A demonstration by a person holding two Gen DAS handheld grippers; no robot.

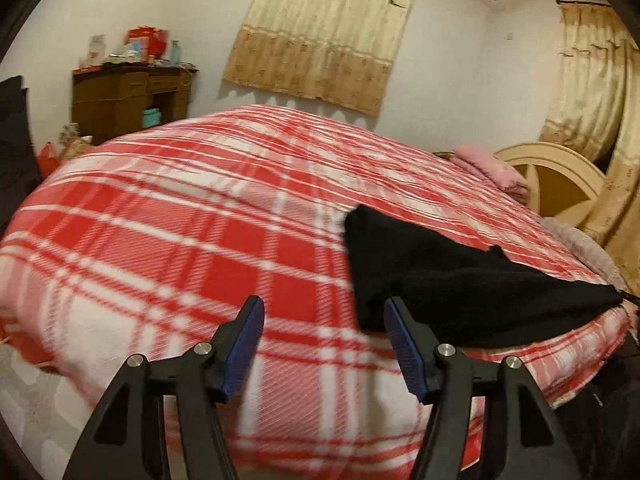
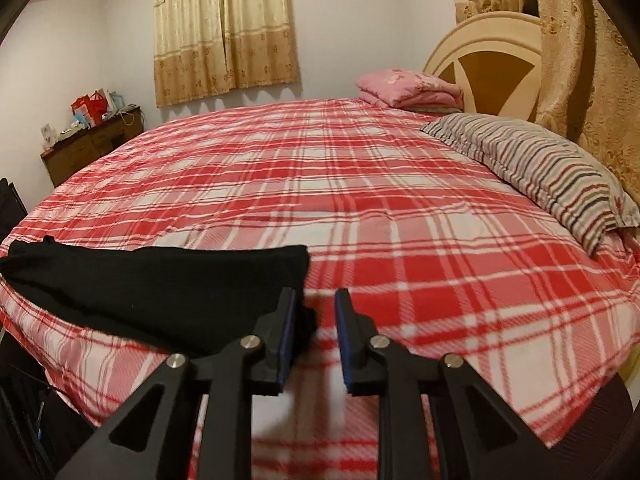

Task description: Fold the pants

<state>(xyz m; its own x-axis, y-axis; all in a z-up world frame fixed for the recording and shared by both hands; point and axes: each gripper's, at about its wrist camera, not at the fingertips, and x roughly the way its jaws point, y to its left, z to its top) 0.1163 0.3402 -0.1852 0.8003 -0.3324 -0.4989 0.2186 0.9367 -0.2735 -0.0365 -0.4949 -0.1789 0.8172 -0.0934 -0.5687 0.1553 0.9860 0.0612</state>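
Observation:
Black pants (image 1: 460, 280) lie folded into a flat bundle near the front edge of the bed with the red plaid blanket (image 1: 180, 220). My left gripper (image 1: 324, 312) is open and empty, just above the blanket, with the pants' near corner by its right finger. In the right wrist view the pants (image 2: 160, 276) lie at the left. My right gripper (image 2: 316, 300) is open and empty, with its left finger at the pants' right end.
A striped pillow (image 2: 540, 168) and a pink folded quilt (image 2: 408, 88) lie by the cream headboard (image 2: 488, 52). A brown dresser (image 1: 128, 96) with clutter stands by the far wall. Curtains (image 2: 224, 28) hang behind the bed.

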